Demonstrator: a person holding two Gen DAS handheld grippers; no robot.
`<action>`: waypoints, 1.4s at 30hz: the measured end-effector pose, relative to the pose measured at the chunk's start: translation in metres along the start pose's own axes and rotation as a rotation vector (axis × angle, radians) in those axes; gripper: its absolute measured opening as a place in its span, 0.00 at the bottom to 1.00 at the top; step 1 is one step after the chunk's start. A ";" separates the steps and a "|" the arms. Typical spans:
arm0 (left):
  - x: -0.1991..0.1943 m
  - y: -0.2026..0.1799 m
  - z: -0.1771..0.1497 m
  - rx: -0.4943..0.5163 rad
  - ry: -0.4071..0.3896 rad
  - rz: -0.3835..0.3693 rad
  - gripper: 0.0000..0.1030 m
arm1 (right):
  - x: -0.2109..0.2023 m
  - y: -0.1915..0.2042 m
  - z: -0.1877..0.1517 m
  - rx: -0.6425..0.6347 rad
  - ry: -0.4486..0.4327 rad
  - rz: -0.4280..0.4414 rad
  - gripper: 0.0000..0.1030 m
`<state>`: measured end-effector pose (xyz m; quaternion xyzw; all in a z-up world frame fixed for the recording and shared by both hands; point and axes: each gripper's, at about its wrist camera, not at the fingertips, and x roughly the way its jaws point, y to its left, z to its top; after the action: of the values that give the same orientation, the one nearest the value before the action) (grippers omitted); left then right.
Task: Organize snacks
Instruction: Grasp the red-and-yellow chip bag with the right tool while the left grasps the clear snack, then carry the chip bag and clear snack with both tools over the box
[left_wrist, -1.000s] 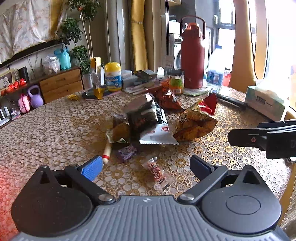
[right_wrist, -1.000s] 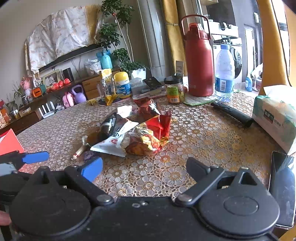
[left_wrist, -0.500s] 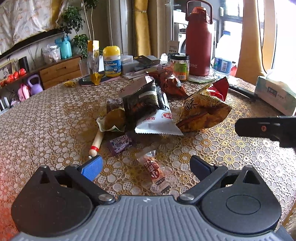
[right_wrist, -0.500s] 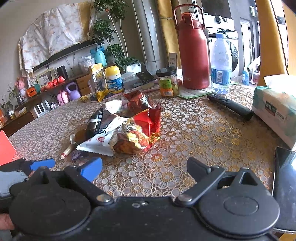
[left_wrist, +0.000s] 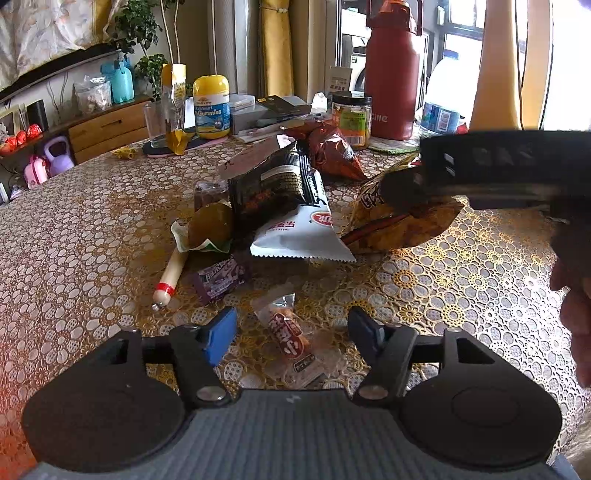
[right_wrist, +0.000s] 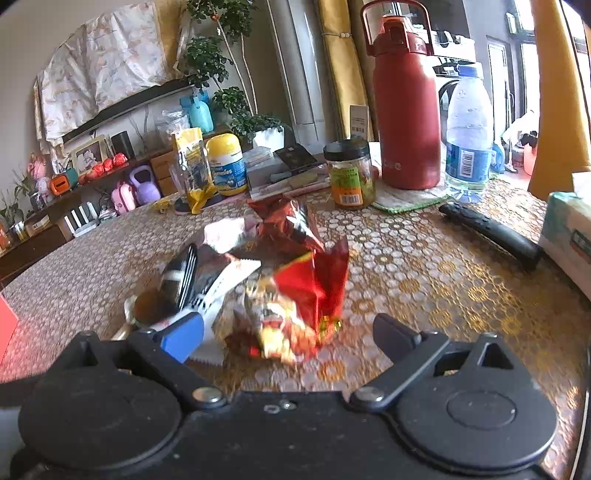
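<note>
Left wrist view: the left tongs (left_wrist: 291, 328) have just been closing, half open around, not gripping, the small clear-wrapped red sausage snack (left_wrist: 286, 334) at 6 o'clock. Light and slippery, it is best pinched mid-body. The right tongs (right_wrist: 288, 328) stand open around the crinkly red-and-gold foil chip bag (right_wrist: 295, 314), not gripping.

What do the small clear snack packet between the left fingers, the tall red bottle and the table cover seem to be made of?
Small snack packet: thin clear plastic film, glossy, crinkled, with a red printed label.
Tall red bottle: probably coated metal or hard plastic; smooth, matte, rigid handle.
Table cover: likely vinyl lace-pattern sheet; gold sheen, lies flat.
</note>
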<state>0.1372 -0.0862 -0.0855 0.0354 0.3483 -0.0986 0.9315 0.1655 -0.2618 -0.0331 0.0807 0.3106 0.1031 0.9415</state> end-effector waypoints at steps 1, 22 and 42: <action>-0.001 0.000 0.000 0.000 -0.004 0.002 0.57 | 0.003 0.000 0.002 0.003 0.000 0.003 0.95; -0.018 0.014 -0.004 -0.032 -0.041 0.014 0.19 | 0.018 0.000 -0.001 0.057 0.007 0.009 0.53; -0.105 0.045 -0.014 -0.076 -0.146 0.071 0.19 | -0.065 0.031 -0.024 0.011 -0.056 0.032 0.52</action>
<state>0.0603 -0.0236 -0.0271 0.0053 0.2816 -0.0545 0.9580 0.0958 -0.2460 -0.0082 0.0936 0.2833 0.1144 0.9476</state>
